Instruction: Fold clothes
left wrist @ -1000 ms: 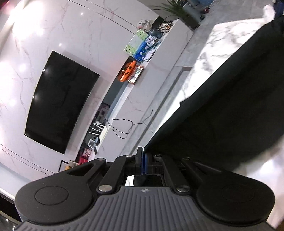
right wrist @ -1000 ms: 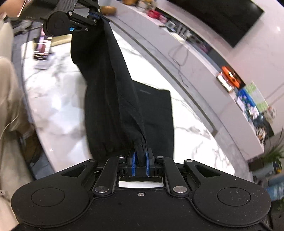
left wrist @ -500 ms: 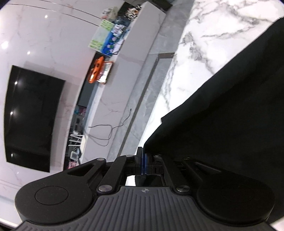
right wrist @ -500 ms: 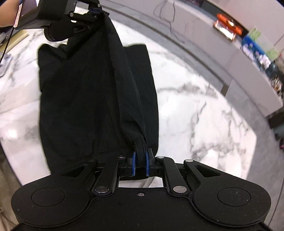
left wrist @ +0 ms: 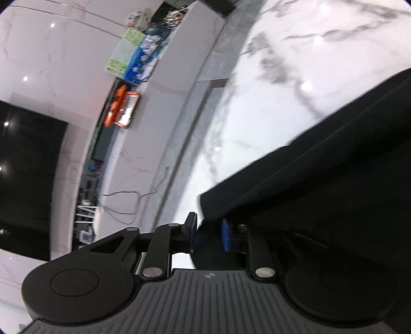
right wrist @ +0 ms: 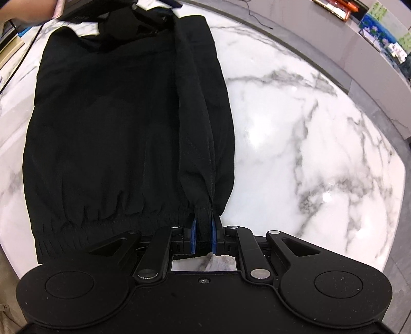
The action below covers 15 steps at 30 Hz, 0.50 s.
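Your right gripper (right wrist: 203, 235) has its blue pads (right wrist: 193, 235) closed down to a narrow gap on the gathered elastic hem of the black garment (right wrist: 123, 133), pinching a fold of cloth between them. Your left gripper (left wrist: 208, 235) has its pads (left wrist: 225, 235) wider apart; dark cloth fills the space between them, but you cannot tell from this view whether they actually press on it.

You have the garment lying on a white marble table (right wrist: 321, 144) with grey veins and a glossy, reflecting top. In the right wrist view it spreads flat from the hem near the camera to the far end, with a raised fold running lengthwise along its right side to the gripper. Its right edge lies on the marble, leaving a wide bare stretch of stone to the right. In the left wrist view the cloth (left wrist: 334, 192) covers the lower right, its layered edge crossing the marble diagonally.

Beyond the table you have a grey floor, then a long pale ledge (left wrist: 174, 84) along a marble-look wall. On it sit an orange object (left wrist: 122, 108) and some blue and green picture boxes (left wrist: 133, 54). A dark TV (left wrist: 28, 179) hangs on the wall, and a thin black cable (left wrist: 123, 203) trails below the ledge. At the far end of the garment a bare forearm (right wrist: 28, 10) shows in the top left corner.
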### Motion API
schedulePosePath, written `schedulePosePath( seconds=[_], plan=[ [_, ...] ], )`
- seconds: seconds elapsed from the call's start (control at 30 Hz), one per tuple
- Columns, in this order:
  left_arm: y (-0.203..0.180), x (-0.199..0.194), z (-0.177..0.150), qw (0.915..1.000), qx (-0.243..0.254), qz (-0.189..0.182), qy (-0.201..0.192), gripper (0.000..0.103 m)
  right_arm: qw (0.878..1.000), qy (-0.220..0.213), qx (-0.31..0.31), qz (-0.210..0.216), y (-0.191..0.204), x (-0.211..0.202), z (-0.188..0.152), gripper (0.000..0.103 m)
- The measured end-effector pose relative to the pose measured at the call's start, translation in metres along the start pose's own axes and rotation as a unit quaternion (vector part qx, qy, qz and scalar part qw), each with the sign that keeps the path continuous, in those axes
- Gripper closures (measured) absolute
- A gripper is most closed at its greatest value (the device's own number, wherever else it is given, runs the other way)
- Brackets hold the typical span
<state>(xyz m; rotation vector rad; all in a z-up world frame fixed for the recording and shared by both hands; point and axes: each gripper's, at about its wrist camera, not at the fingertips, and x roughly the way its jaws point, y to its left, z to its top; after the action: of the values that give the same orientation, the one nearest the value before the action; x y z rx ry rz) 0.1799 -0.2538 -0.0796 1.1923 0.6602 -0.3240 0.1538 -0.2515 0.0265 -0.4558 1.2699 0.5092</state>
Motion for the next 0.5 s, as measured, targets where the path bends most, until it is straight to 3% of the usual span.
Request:
schedulePosePath(
  seconds=[0.17,0.27,0.37,0.5],
  plan=[
    [0.042,0.025,-0.004,0.9969,-0.061,0.047,0.015,0.083,1.000,0.007,0.003,0.003,0.000,0.008,0.000,0.093],
    [0.062,0.019,-0.018,0.9938,-0.107,0.022,0.018,0.083,1.000,0.007,0.011,0.007,-0.001,0.010,-0.001,0.093],
    [0.066,0.011,-0.029,0.9930,-0.116,0.012,0.016,0.083,1.000,0.007,0.024,0.014,-0.004,0.013,-0.002,0.093],
    [0.060,-0.029,-0.055,0.9885,-0.149,-0.027,0.001,0.082,0.999,0.007,0.049,0.023,-0.009,0.012,-0.003,0.092]
  ],
)
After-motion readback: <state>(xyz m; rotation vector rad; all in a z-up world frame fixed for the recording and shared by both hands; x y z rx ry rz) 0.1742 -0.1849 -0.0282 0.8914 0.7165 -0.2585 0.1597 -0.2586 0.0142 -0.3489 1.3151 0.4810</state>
